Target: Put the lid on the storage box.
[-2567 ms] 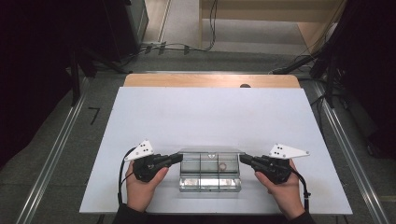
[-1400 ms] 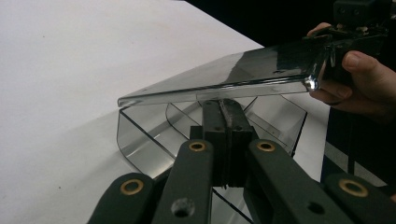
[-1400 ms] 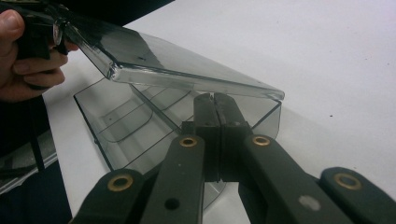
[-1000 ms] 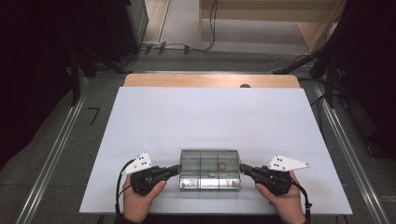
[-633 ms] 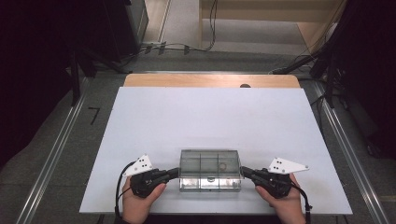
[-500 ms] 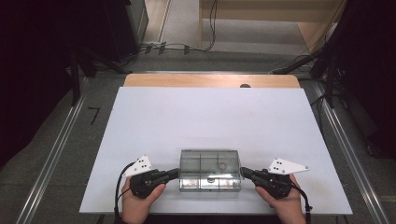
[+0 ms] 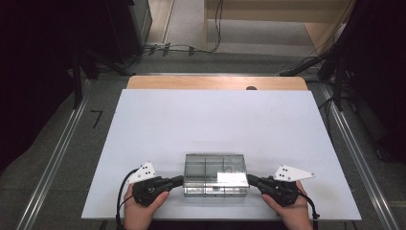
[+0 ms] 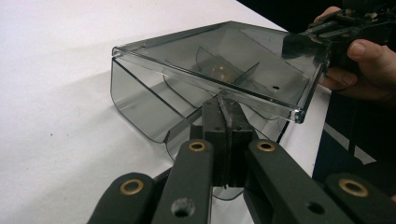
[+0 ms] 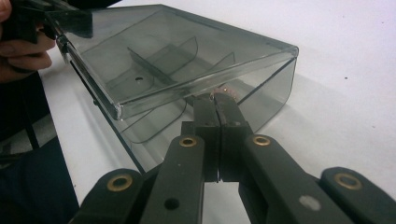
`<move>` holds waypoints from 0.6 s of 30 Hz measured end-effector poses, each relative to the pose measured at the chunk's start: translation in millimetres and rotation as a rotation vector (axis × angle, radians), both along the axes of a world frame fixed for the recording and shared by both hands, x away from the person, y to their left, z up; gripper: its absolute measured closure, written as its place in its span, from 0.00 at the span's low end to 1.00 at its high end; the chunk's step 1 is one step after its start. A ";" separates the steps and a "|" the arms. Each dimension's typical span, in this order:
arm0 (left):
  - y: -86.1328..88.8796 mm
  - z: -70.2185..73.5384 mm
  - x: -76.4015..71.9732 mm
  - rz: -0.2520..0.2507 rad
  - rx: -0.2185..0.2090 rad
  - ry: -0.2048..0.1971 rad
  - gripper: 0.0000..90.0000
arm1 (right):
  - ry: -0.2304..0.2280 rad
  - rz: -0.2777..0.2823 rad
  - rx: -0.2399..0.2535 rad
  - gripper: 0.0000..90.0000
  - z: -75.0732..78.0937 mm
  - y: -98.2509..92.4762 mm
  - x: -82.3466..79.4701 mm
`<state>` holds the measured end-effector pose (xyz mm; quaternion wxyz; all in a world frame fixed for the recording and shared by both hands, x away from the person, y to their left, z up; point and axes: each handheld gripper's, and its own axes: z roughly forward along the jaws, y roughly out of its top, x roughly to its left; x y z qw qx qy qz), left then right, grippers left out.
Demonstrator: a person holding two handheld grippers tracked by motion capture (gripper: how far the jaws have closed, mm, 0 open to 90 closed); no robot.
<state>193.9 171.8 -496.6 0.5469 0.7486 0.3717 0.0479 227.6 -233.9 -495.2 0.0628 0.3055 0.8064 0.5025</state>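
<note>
Jaws together on both — left gripper and right gripper tips touching clear box ends.

Your box sits on the tabletop near its front edge, between your left tool and your right tool, one at each end.

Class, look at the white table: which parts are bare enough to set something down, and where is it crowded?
Bare: the white table from the clear box to the far wooden edge, plus both side margins. Crowded: the near edge, where the left hand-held gripper and right hand-held gripper flank the box.
</note>
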 end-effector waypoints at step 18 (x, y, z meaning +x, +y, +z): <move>-1.2 -4.6 -2.0 -0.003 0.044 0.023 0.99 | 0.017 -0.003 -0.023 0.95 -5.9 -1.0 -2.2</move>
